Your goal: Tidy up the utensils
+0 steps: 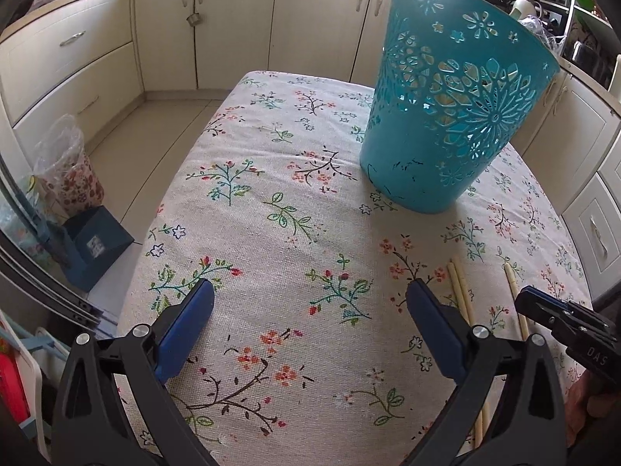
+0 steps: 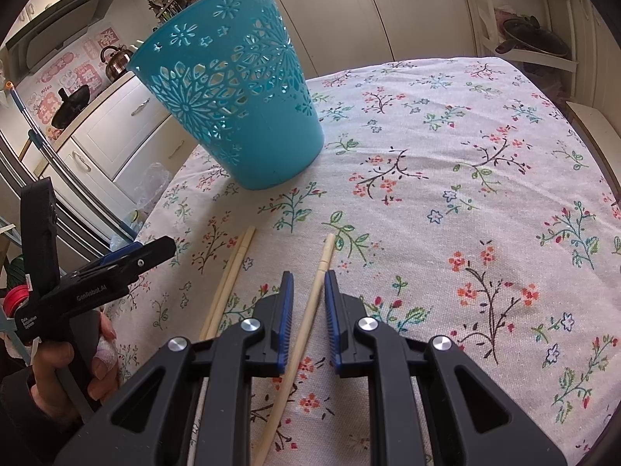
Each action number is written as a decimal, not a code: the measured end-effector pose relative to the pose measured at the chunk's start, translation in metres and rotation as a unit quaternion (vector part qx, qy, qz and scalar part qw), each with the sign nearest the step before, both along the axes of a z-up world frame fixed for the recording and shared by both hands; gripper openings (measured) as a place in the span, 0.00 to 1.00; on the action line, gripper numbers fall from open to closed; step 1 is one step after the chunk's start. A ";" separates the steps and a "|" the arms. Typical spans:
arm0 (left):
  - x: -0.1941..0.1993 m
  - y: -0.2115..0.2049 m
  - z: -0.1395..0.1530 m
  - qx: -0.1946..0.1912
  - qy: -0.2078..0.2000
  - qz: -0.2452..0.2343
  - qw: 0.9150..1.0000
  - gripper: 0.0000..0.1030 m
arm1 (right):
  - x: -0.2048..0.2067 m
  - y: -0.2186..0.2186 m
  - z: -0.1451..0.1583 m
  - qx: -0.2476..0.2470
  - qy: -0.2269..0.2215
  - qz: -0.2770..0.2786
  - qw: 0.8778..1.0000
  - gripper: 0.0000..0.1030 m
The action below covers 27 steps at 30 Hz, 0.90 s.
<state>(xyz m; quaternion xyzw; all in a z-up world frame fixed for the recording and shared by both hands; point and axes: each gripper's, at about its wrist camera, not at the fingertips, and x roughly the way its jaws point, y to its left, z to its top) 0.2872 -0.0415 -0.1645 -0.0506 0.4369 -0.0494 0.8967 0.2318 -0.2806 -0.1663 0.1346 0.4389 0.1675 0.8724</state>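
A single chopstick [image 2: 310,310] lies on the floral cloth [image 2: 446,136], between the right gripper's [image 2: 309,275] narrowly parted jaws; the pads seem not to touch it. Two more chopsticks [image 2: 229,275] lie just left. The left gripper [image 1: 310,291] gapes wide, empty. The teal basket [image 2: 236,105] stands beyond.

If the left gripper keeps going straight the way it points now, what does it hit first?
Probably the bare tablecloth: the left gripper is open and angled down at it. The teal basket stands farther on to the right, the chopsticks just beside its right finger.
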 end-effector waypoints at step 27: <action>0.000 -0.001 -0.001 -0.002 0.002 0.000 1.000 0.93 | -0.002 0.004 0.000 -0.005 -0.002 -0.007 1.000 0.16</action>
